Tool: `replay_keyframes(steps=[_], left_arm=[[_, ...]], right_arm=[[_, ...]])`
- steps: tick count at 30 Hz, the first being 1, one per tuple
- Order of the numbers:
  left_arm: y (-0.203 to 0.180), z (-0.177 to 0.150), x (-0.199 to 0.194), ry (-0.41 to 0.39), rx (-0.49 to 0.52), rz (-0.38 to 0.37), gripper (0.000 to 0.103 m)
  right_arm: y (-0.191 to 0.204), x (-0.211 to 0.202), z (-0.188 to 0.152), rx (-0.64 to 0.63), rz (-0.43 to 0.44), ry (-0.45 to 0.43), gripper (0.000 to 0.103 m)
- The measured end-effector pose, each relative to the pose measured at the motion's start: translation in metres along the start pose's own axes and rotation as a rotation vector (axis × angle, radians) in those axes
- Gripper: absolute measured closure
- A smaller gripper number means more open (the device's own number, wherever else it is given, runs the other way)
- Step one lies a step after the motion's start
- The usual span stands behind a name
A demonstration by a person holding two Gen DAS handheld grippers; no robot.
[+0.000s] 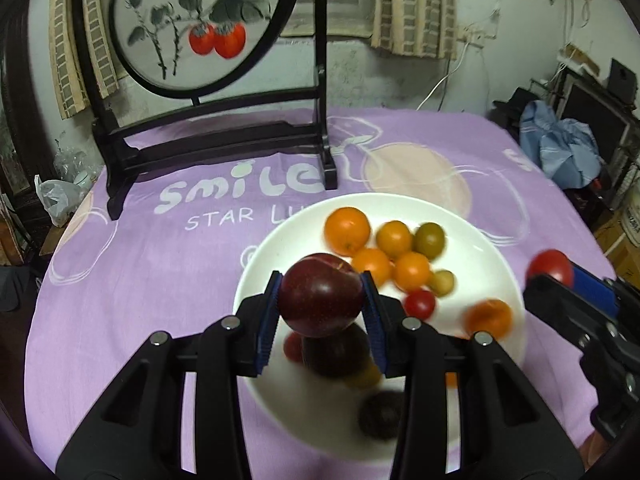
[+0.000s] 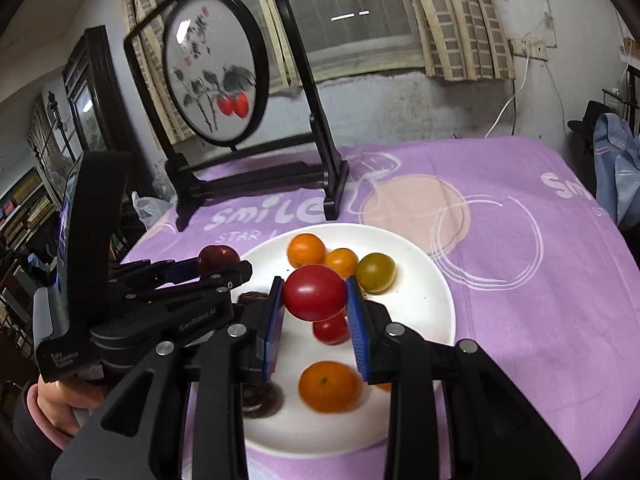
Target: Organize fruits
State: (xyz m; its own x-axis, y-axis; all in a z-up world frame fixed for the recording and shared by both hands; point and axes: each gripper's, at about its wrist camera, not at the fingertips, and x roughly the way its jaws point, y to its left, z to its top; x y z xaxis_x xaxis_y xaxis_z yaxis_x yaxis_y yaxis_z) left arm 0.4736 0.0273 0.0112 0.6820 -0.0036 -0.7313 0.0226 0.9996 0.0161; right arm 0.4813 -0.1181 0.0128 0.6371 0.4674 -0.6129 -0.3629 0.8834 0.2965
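My left claw point(image 1: 320, 304) grips a plum point(image 1: 320, 300), my right claw point(image 2: 315, 300) a tomato point(image 2: 314, 297); I should lower both gently to bare plate point(image 2: 424, 300) below, avoiding oranges point(image 2: 330, 386).

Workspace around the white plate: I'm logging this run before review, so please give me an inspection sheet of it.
Surface: purple printed tablecloth covers the table.
Job's things: round white plate holds orange, green, red and dark small fruits, some blurred; dark red plum and red tomato are held above it.
Clutter: black wooden stand with round painted screen behind the plate.
Grippers: left gripper, jaws shut on the plum; right gripper, jaws shut on the tomato.
Cables: white cable hangs down the back wall.
Surroundings: curtained window, blue cloth bundle, white plastic bag.
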Motion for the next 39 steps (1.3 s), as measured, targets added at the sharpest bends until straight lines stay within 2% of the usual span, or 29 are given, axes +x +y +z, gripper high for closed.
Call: replay_keyframes(steps=[5, 11, 16, 21, 24, 27, 28, 33, 34, 35, 36, 39], left_arm=[[0.004, 0.008, 0.033, 0.053, -0.009, 0.009, 0.064], [0.007, 0.008, 0.06, 0.114, -0.004, 0.013, 0.063], [0.011, 0.01, 0.036, 0.025, -0.012, 0.042, 0.04], [0.023, 0.009, 0.0, -0.04, -0.042, 0.051, 0.025], [0.026, 0.007, -0.013, -0.061, -0.036, 0.061, 0.023], [0.027, 0.003, -0.021, -0.071, -0.045, 0.07, 0.016], [0.027, 0.001, -0.024, -0.071, -0.048, 0.074, 0.015], [0.026, -0.009, -0.042, -0.072, -0.054, 0.084, 0.013], [0.025, -0.012, -0.048, -0.078, -0.054, 0.088, 0.011], [0.025, -0.014, -0.054, -0.085, -0.051, 0.095, 0.011], [0.024, -0.017, -0.059, -0.092, -0.048, 0.101, 0.009], [0.022, -0.032, -0.083, -0.117, -0.038, 0.108, 0.005]], right_arm=[[-0.007, 0.026, 0.002, -0.004, -0.012, 0.041, 0.072], [-0.012, 0.039, 0.003, -0.001, 0.003, 0.055, 0.072], [-0.003, 0.05, 0.0, -0.03, 0.017, 0.078, 0.072], [0.004, 0.066, -0.004, -0.049, 0.021, 0.112, 0.072], [0.008, 0.071, -0.007, -0.065, 0.018, 0.13, 0.071], [0.01, 0.07, -0.009, -0.074, 0.009, 0.149, 0.057], [0.011, 0.065, -0.009, -0.072, 0.007, 0.145, 0.042], [0.021, 0.036, -0.01, -0.109, -0.009, 0.11, 0.039], [0.024, 0.026, -0.011, -0.115, -0.005, 0.107, 0.03], [0.025, 0.019, -0.013, -0.12, 0.005, 0.107, 0.012], [0.027, 0.008, -0.017, -0.128, 0.023, 0.105, 0.002], [0.029, -0.02, -0.032, -0.148, 0.023, 0.062, 0.001]])
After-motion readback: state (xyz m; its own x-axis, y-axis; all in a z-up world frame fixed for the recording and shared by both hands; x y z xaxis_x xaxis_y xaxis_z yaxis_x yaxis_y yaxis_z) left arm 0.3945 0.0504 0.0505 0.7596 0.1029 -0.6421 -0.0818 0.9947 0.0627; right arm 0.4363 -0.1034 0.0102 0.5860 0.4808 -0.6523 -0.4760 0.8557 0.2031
